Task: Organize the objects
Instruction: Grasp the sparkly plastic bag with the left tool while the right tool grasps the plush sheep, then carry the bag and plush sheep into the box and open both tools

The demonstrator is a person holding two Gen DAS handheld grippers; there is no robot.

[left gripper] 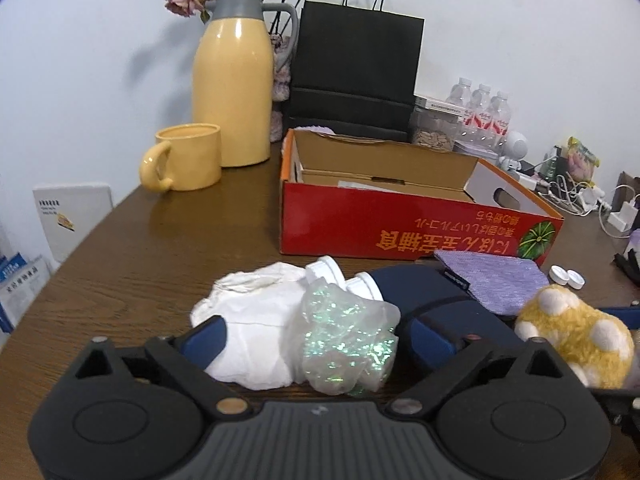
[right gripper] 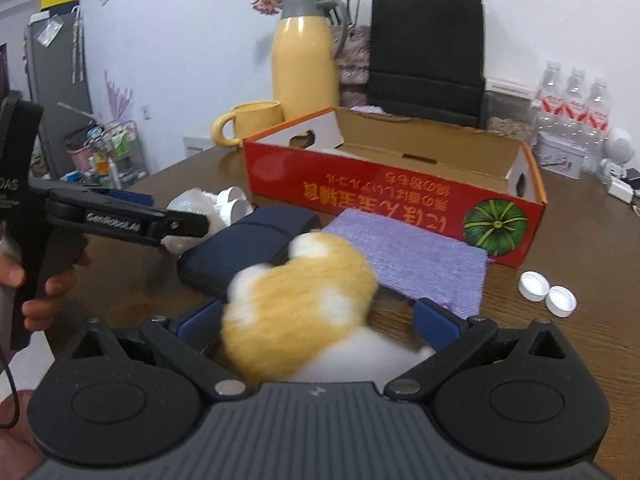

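We hold a two-finger gripper in each hand over a cluttered wooden table (left gripper: 132, 240). The left gripper (left gripper: 308, 340) has its jaws spread wide, and nothing is pressed between them. Its blue pads flank a crumpled white cloth (left gripper: 248, 320) and a glittery clear wrapper (left gripper: 348, 340), which lie directly ahead and slightly below, within the gap. Neither pad visibly touches them.

The right gripper (right gripper: 316, 320) straddles a fuzzy yellow-and-white plush toy (right gripper: 300, 304). The toy is blurred, so we cannot tell whether the pads clamp it or merely sit beside it.

We take the red cardboard box (left gripper: 416, 224) as our landmark. It stands open beyond both grippers, its long side running across our view. The cloth, the wrapper, a navy pouch (left gripper: 448, 312), a purple knitted square (left gripper: 492, 280) and the plush toy all lie in front of the box, on our side. Two white bottle caps (right gripper: 548, 292) rest in front of its right end. The left gripper is nearer the cloth bundle; the right is nearer the toy.

Left of the box stand a yellow mug (left gripper: 188, 158) and a yellow thermos jug (left gripper: 234, 80). Behind the box stand a black paper bag (left gripper: 356, 68) and, further right, water bottles (left gripper: 484, 114), all before a pale wall.
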